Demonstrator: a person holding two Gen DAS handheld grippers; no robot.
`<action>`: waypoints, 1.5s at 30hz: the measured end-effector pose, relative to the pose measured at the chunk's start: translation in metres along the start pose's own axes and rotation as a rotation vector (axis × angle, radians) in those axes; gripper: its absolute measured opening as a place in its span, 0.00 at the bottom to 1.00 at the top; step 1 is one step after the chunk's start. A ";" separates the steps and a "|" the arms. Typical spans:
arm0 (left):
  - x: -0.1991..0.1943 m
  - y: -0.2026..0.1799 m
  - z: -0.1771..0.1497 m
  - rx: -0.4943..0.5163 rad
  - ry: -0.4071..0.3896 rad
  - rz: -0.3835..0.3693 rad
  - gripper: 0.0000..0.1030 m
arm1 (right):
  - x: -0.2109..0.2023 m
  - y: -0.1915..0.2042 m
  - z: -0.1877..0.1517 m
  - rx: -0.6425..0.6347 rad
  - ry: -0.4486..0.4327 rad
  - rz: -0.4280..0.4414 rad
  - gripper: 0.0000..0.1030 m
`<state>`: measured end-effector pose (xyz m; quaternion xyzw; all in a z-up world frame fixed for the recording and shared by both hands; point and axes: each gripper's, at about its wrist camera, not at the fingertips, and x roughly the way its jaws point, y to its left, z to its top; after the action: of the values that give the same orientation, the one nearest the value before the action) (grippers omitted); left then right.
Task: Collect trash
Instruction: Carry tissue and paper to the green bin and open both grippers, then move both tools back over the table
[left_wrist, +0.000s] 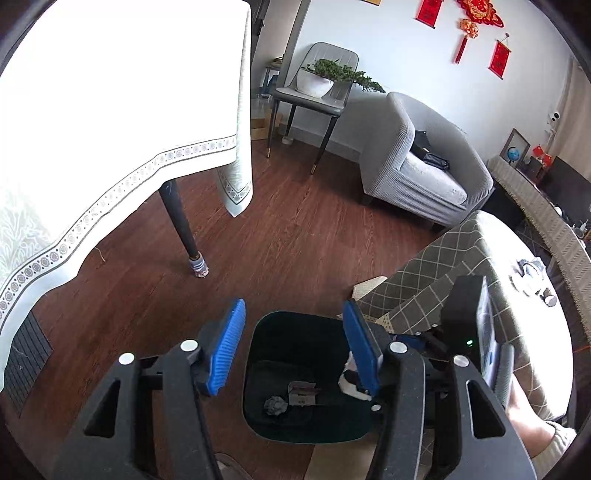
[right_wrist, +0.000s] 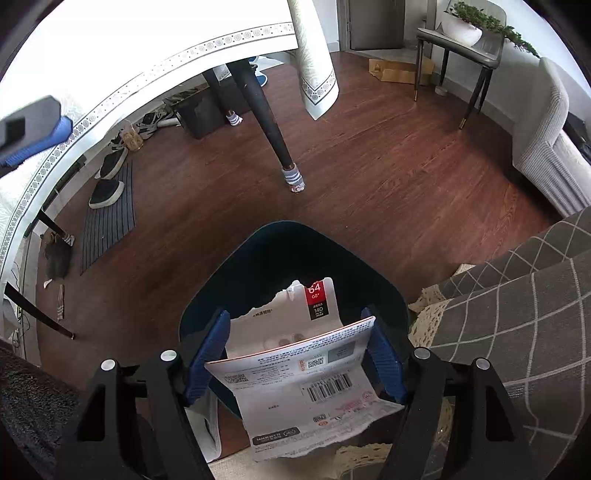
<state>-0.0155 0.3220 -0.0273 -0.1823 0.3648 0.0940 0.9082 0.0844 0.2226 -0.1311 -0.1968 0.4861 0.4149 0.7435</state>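
Note:
A dark bin stands on the wood floor below both grippers. My right gripper is over its mouth, its blue pads shut on the side edges of a torn white package with a barcode and a red "64 GB" label. In the left wrist view my left gripper hangs open above the bin with nothing between its pads. A crumpled grey wad and a small grey card scrap lie on the bin's bottom. A bit of the white package shows behind the right-hand pad.
A table under a white cloth stands at the left, with its dark leg on the floor. A checked-cloth surface borders the bin on the right. Beyond are a grey armchair and a chair with a plant. Shoes lie on a mat.

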 end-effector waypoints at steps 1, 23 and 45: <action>-0.003 -0.003 0.003 0.002 -0.008 -0.010 0.50 | 0.001 0.001 -0.001 -0.002 0.000 -0.001 0.79; -0.052 -0.087 0.031 0.116 -0.179 -0.099 0.42 | -0.107 0.008 -0.027 -0.097 -0.205 0.065 0.77; -0.018 -0.216 0.021 0.272 -0.131 -0.238 0.57 | -0.249 -0.154 -0.088 0.204 -0.427 -0.263 0.72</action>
<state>0.0507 0.1324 0.0562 -0.0934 0.2900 -0.0527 0.9510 0.1136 -0.0337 0.0333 -0.0905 0.3278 0.2956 0.8927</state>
